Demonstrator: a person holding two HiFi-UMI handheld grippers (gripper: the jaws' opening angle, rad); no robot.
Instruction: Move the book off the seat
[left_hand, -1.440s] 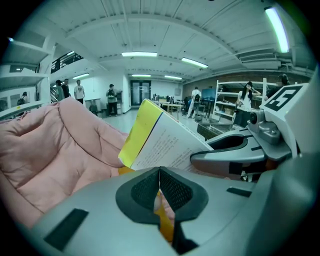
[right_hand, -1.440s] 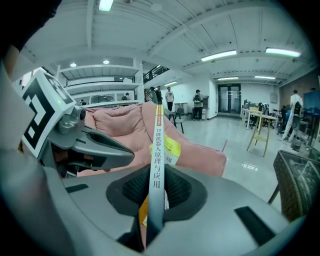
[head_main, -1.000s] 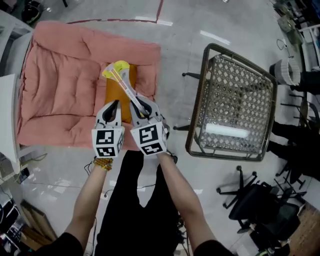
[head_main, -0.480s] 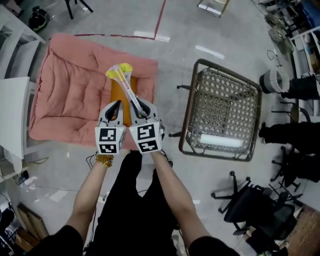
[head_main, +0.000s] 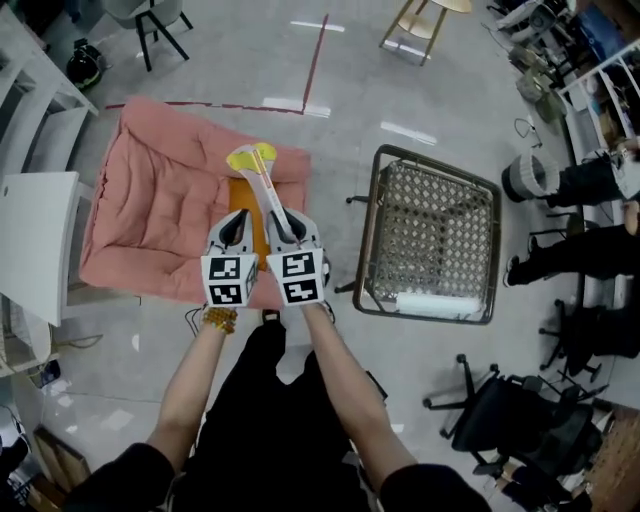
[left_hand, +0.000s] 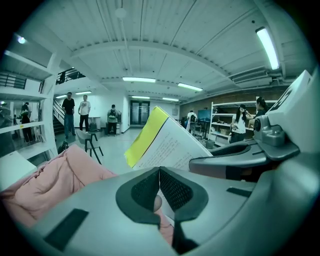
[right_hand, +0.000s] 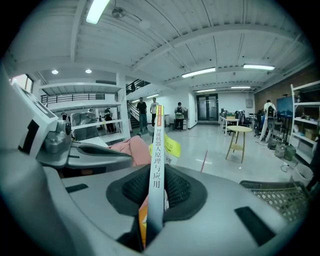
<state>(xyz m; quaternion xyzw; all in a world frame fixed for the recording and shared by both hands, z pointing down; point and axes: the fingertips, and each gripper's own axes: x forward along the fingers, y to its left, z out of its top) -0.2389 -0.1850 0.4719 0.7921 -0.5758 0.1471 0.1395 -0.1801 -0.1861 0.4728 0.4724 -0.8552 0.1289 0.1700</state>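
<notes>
Lying on floor (head_main: 330, 120): the seat (head_main: 150, 190), a broad pink padded cushion with a raised rim. It is flat and low, so anything on it has to be taken from above.
Chair (head_main: 430, 240): a wire-mesh frame just right of the seat and apart from it. It looks the handiest spot to set something down, though the task names none.
Person: standing at the seat's near right corner, with both forearms stretched forward side by side. That brings the two tongs close together on one thing.
Book (head_main: 265, 185): up in the air and off the padding, over the seat's right edge but not yet past it. It hangs half open, with the white spine toward the right hand, the orange cover fanned toward the left and the yellow edge farthest away.
Right tongs (right_hand: 157, 172): clenched on the spine, one pad either side of the printed strip. Gripping the spine gathers all the leaves in one bite, which is likely why it is held there.
Left tongs (left_hand: 159, 170): pads pressed together, with a thin leaf or cover seeming to rise out of the seam. I judge that it nips this loose side to stop it flapping.
Left to do: carry the book sideways clear of the seat and put it down.
</notes>
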